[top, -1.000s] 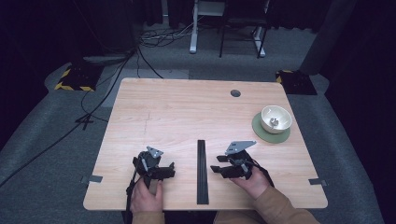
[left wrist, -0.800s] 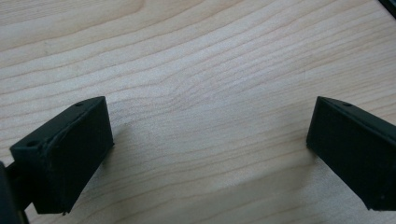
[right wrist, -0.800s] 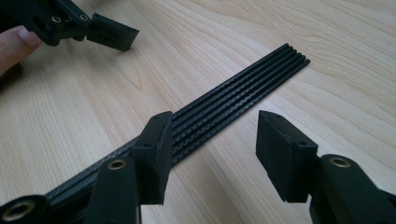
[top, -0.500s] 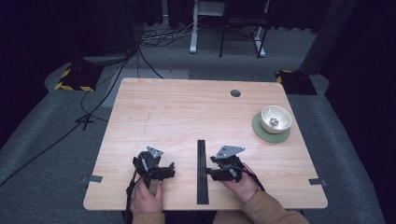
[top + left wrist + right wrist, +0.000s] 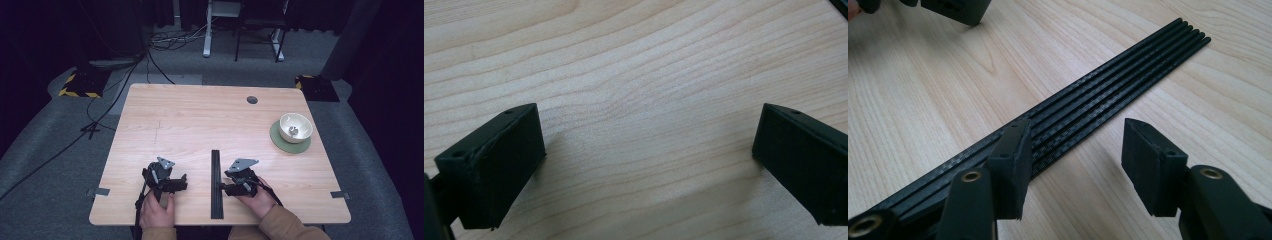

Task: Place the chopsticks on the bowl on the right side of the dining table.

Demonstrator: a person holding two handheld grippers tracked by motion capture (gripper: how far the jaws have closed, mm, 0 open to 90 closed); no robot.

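Note:
A flat bundle of several black carbon-fibre rods (image 5: pixel 215 183) lies lengthwise on the wooden table (image 5: pixel 200 120), near the front edge between the two hands. My right gripper (image 5: pixel 226 184) sits just right of the bundle with its tips at its edge. In the right gripper view the right gripper (image 5: pixel 1075 150) is open, one jaw over the rods (image 5: pixel 1108 95) and the other over bare wood. My left gripper (image 5: pixel 176 183) rests left of the bundle. In the left gripper view the left gripper (image 5: pixel 649 150) is wide open over bare wood, holding nothing.
A white bowl (image 5: pixel 295 127) with a small object inside stands on a green coaster (image 5: pixel 278 139) at the right of the table. A dark round grommet (image 5: pixel 252 100) sits near the far edge. Tape tabs (image 5: pixel 100 192) mark the front corners.
My right gripper has slid left across the table up to the rod bundle. The left gripper and the rods have stayed where they were.

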